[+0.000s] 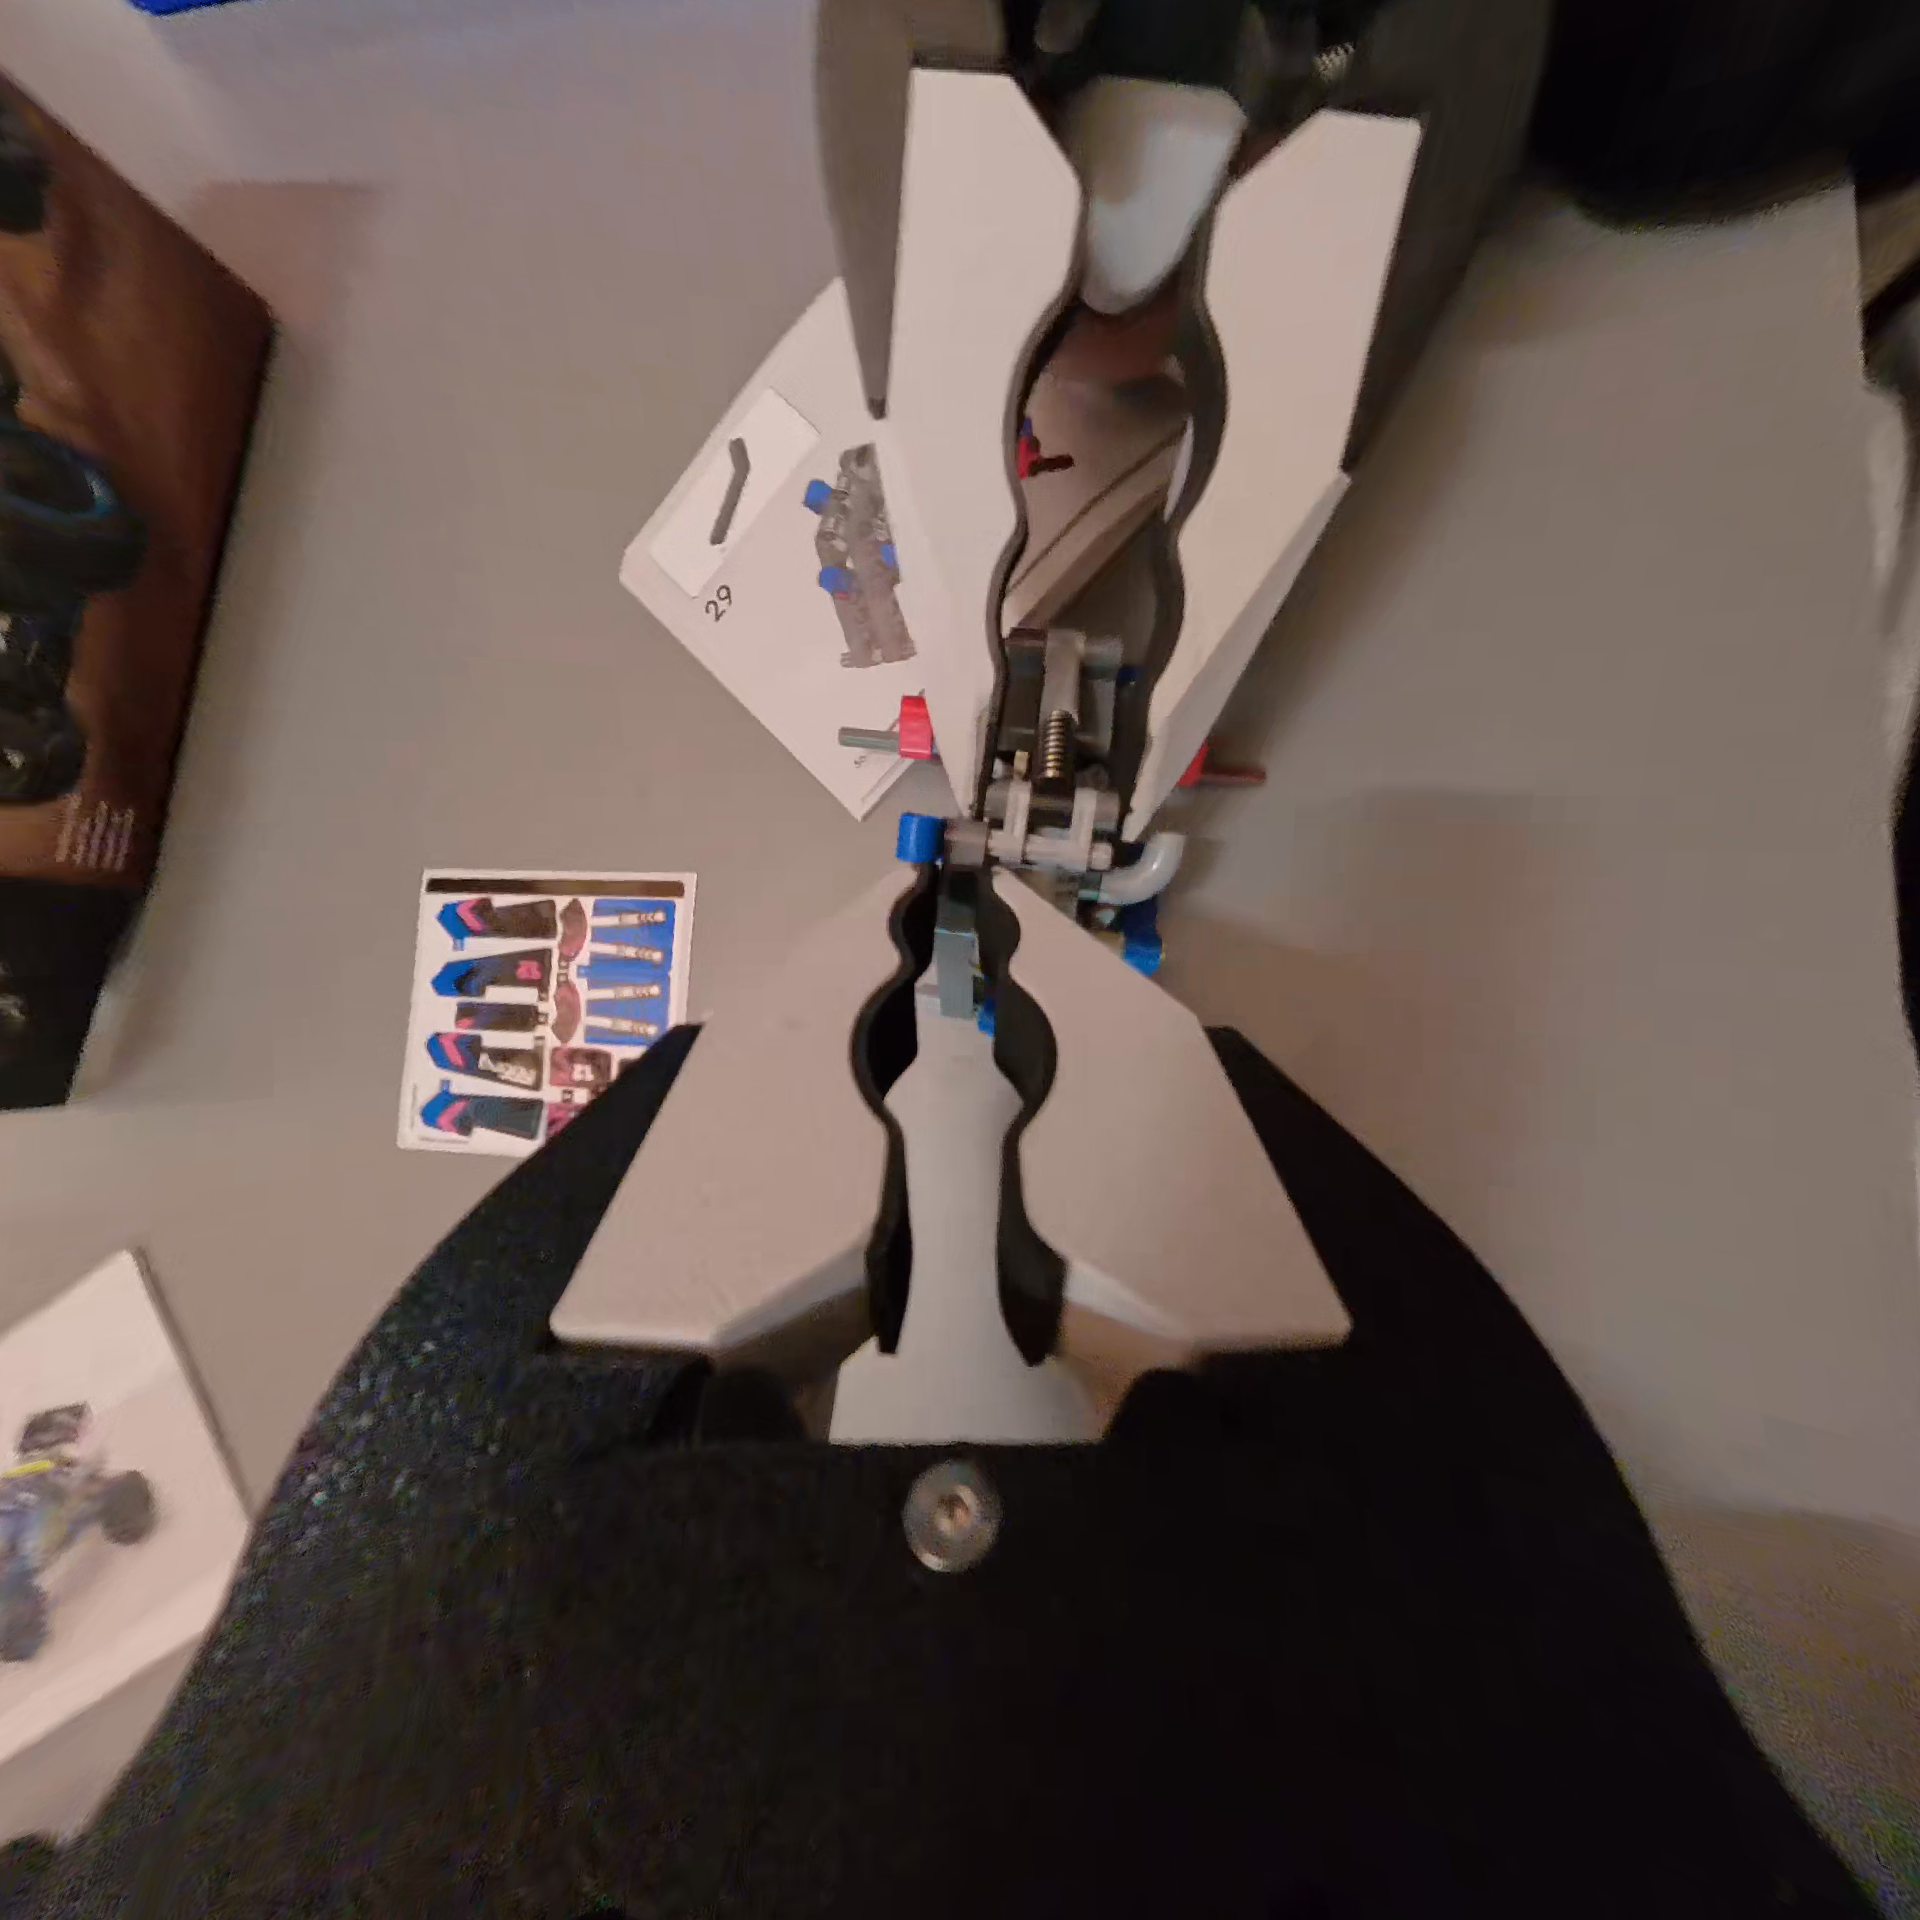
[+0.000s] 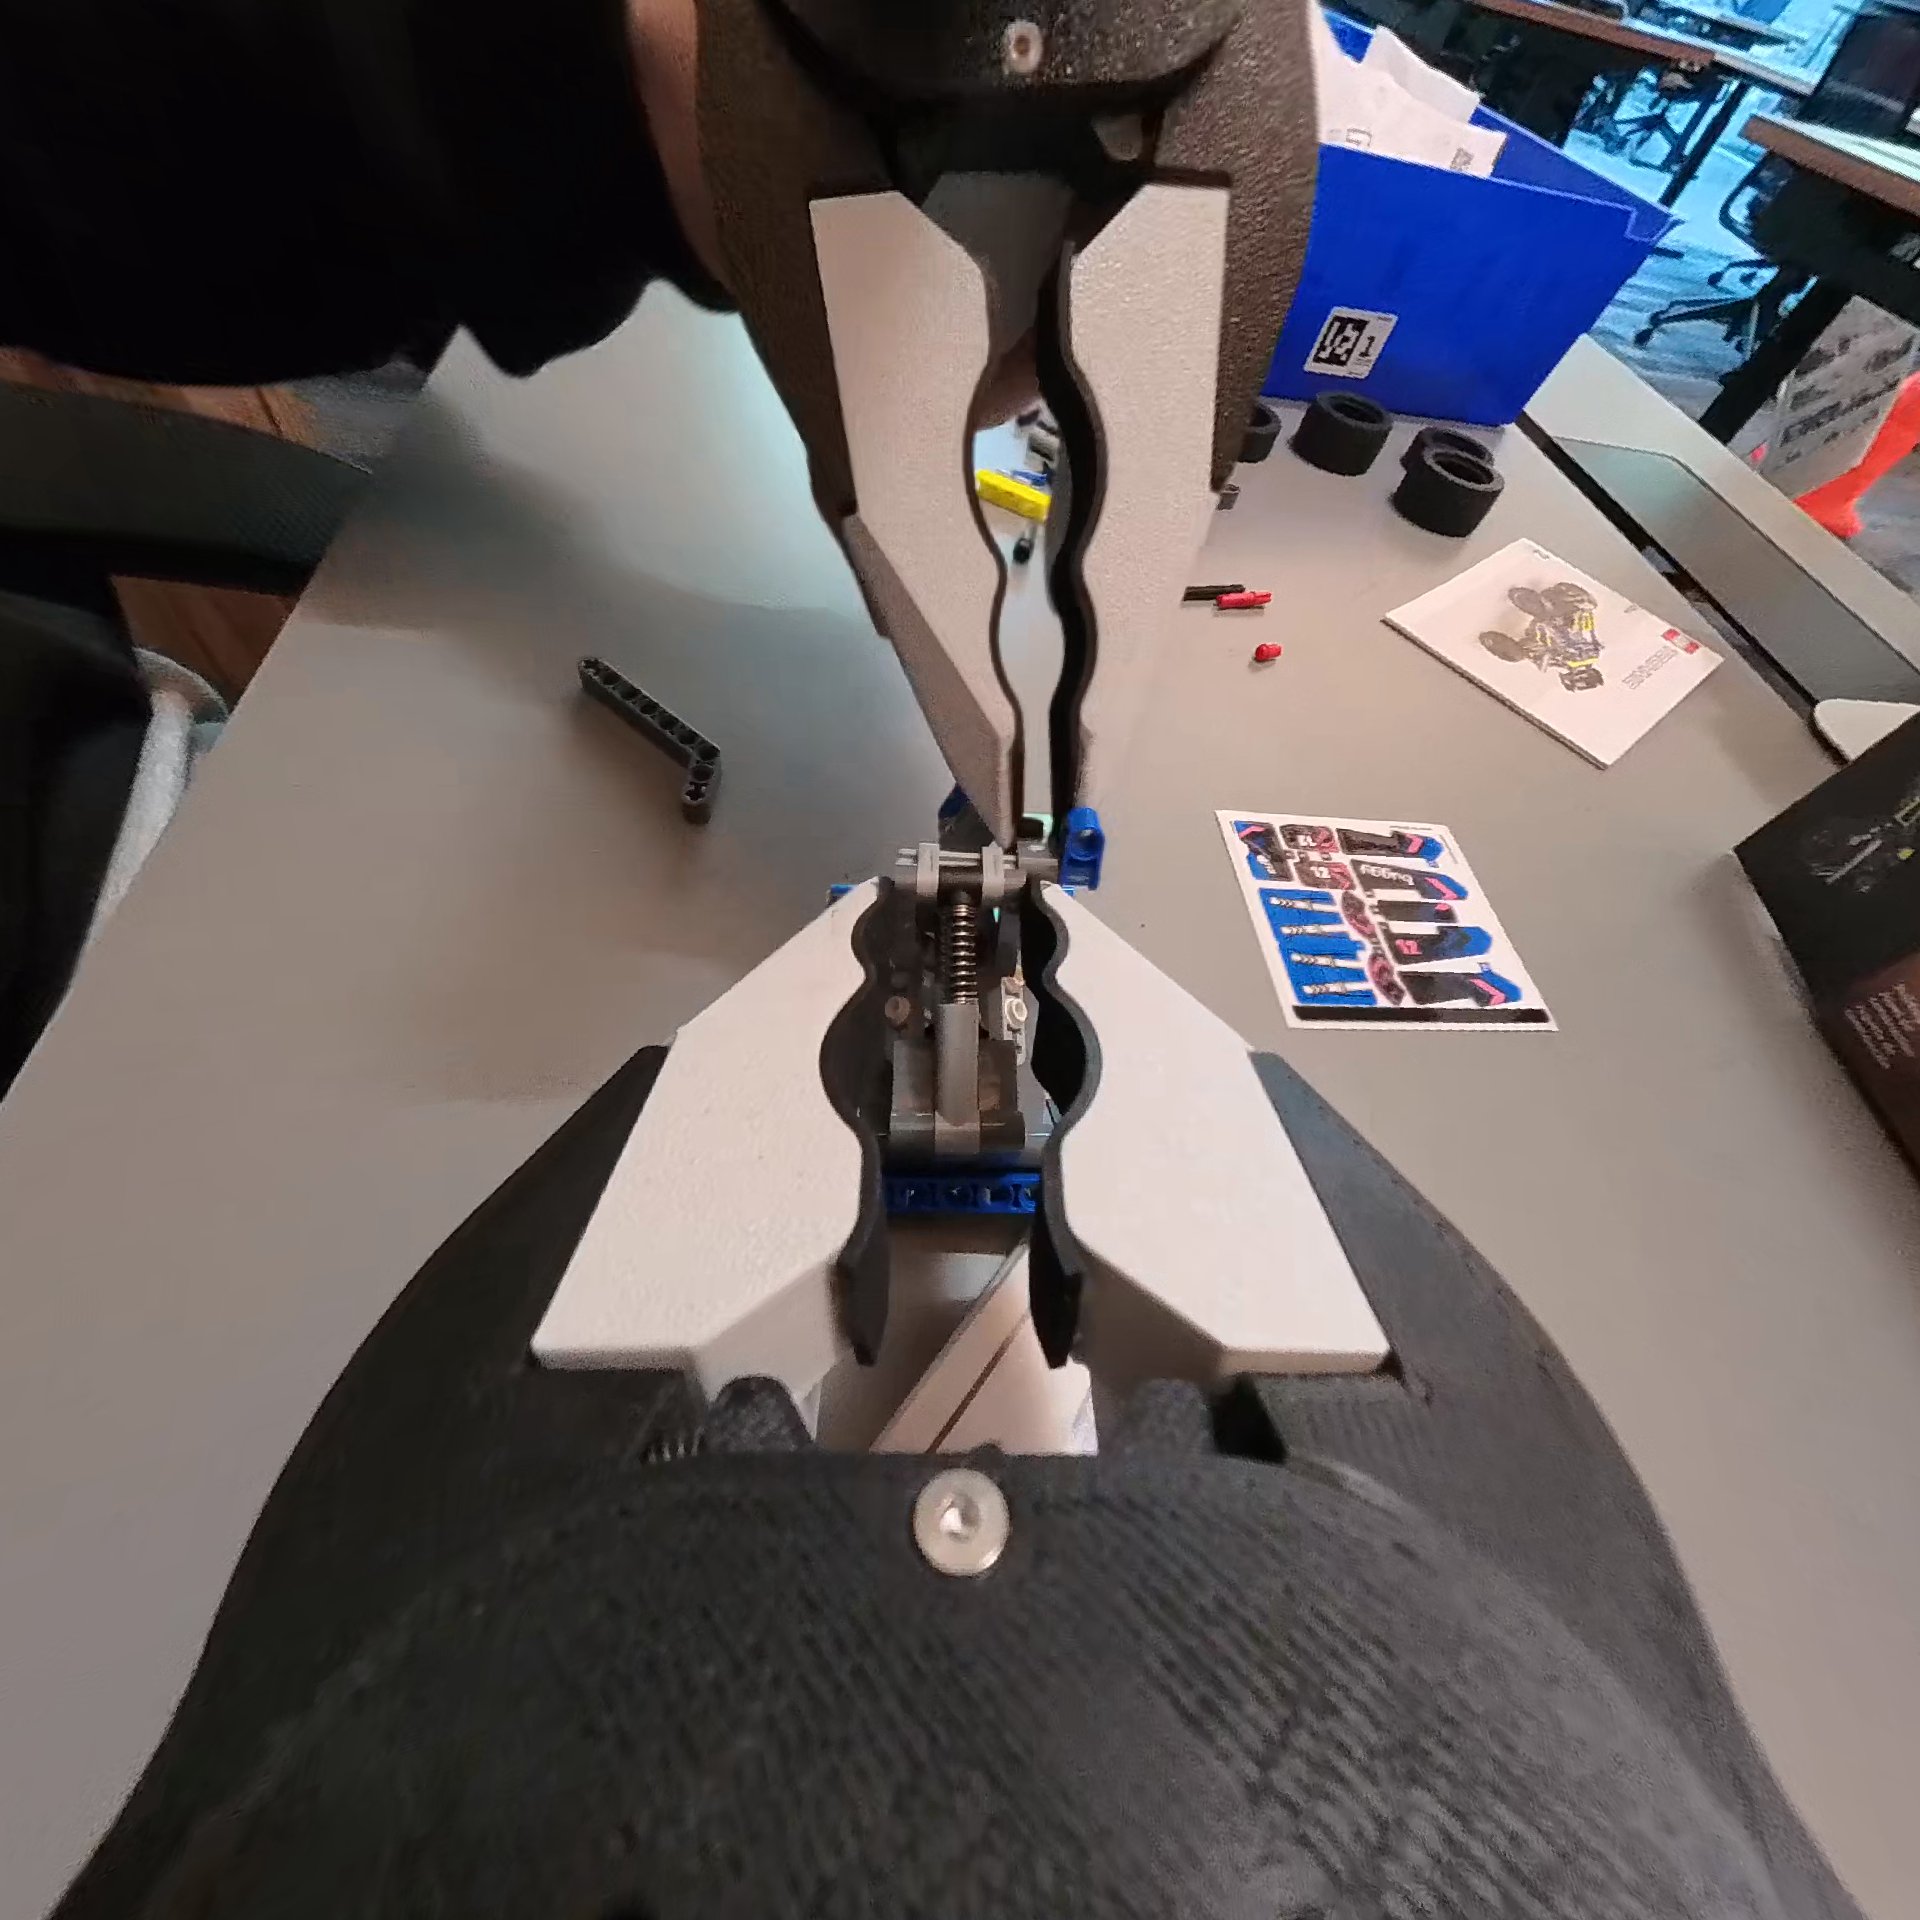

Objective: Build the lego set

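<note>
Lego build (image 2: 956, 1018), small and grey, with a blue bar at one end and a spring in the middle. Held up just over the grey counter (image 2: 520, 987), not lying on it. Caught from two sides at once.

Right tongs (image 2: 961, 914) pressed in on the fat part of it, one finger on each side, with the spring showing in the gap. Left tongs (image 1: 956, 904) coming from the other way, tip to tip with the right ones. Nearly pressed together, and pinching a thin grey bit at the far end of the build.

Long way of the build running straight along the right fingers and pointing at the left tongs. So: tongs, build, tongs, all in one line. Blue round piece (image 1: 914, 836) sticking out sideways just where the two sets of tips meet. Both tongs touching the build, so neither one nearer, but most of it sitting inside the right ones.

Looks like a join being made at that far end. Probably calls for a push or a pull straight along that line, with the right tongs as the steady hold. Could go crooked if tipped to the side.

Open page of the build book (image 1: 790, 582) down below. Sticker sheet (image 2: 1382, 920) near it on the counter. Bent dark beam (image 2: 649, 732) lying apart, maybe the next piece. Black tyres (image 2: 1444, 483) far off by a blue bin (image 2: 1455, 270).
</note>
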Motion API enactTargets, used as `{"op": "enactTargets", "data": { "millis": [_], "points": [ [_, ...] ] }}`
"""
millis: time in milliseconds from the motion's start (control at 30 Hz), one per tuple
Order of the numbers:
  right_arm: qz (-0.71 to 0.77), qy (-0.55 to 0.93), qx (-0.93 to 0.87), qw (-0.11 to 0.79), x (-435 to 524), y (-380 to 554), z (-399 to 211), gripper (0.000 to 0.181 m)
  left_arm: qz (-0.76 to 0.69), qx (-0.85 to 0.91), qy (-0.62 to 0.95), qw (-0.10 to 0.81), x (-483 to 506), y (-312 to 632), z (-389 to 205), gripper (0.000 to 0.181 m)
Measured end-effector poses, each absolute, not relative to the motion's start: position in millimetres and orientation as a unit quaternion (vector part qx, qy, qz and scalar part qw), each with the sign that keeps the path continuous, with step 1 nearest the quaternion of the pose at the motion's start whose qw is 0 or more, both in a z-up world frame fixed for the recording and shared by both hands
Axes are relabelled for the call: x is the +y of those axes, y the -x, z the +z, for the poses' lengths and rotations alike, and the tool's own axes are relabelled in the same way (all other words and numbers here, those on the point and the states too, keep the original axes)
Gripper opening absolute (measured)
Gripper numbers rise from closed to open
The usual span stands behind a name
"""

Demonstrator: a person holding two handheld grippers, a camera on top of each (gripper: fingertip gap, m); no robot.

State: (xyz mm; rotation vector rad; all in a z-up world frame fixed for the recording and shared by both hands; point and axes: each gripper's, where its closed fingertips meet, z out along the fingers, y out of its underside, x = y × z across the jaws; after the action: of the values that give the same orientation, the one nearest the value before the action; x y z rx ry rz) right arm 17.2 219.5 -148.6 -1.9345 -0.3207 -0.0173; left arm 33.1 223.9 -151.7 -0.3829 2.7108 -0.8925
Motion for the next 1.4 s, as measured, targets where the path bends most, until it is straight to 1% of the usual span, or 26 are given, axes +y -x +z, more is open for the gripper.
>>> {"op": "enactTargets", "data": {
  "millis": [133, 200, 233, 300, 400, 433, 500, 633, 833, 967, 1267, 1400],
  "points": [
    [0.002, 0.82, -0.132, 0.557, 219, -18, -149, 0.022, -0.278, 0.947, 0.118, 0.106, 227, -32, -151, 0.004],
    [0.001, 0.819, -0.129, 0.559, 220, -19, -148, 0.022, -0.288, 0.945, 0.129, 0.08, 228, -29, -148, 0.013],
    [0.001, 0.819, -0.128, 0.559, 219, -19, -148, 0.022, -0.3, 0.942, 0.139, 0.063, 227, -27, -146, 0.015],
    [0.0, 0.819, -0.132, 0.559, 219, -18, -148, 0.022, -0.32, 0.934, 0.146, 0.061, 225, -30, -145, 0.015],
    [-0.001, 0.818, -0.133, 0.559, 220, -18, -148, 0.022, -0.31, 0.937, 0.154, 0.045, 227, -28, -151, 0.018],
    [-0.001, 0.818, -0.134, 0.559, 220, -18, -148, 0.022, -0.309, 0.936, 0.16, 0.043, 226, -29, -153, 0.017],
    [-0.001, 0.818, -0.136, 0.559, 220, -17, -148, 0.021, -0.311, 0.933, 0.174, 0.043, 224, -32, -155, 0.007],
    [-0.001, 0.819, -0.138, 0.558, 220, -17, -149, 0.022, -0.298, 0.939, 0.171, 0.032, 224, -30, -157, 0.005],
    [-0.004, 0.824, -0.142, 0.548, 220, -15, -152, 0.022, -0.251, 0.953, 0.151, 0.073, 226, -32, -159, 0.005],
    [-0.001, 0.825, -0.132, 0.55, 218, -16, -152, 0.022, -0.29, 0.935, 0.193, 0.065, 224, -33, -158, 0.005],
    [-0.005, 0.822, -0.118, 0.558, 218, -21, -148, 0.022, -0.338, 0.907, 0.232, 0.09, 224, -38, -153, 0.005],
    [-0.018, 0.826, -0.12, 0.551, 219, -23, -150, 0.022, -0.322, 0.913, 0.216, 0.126, 224, -40, -156, 0.005]
  ]
}}
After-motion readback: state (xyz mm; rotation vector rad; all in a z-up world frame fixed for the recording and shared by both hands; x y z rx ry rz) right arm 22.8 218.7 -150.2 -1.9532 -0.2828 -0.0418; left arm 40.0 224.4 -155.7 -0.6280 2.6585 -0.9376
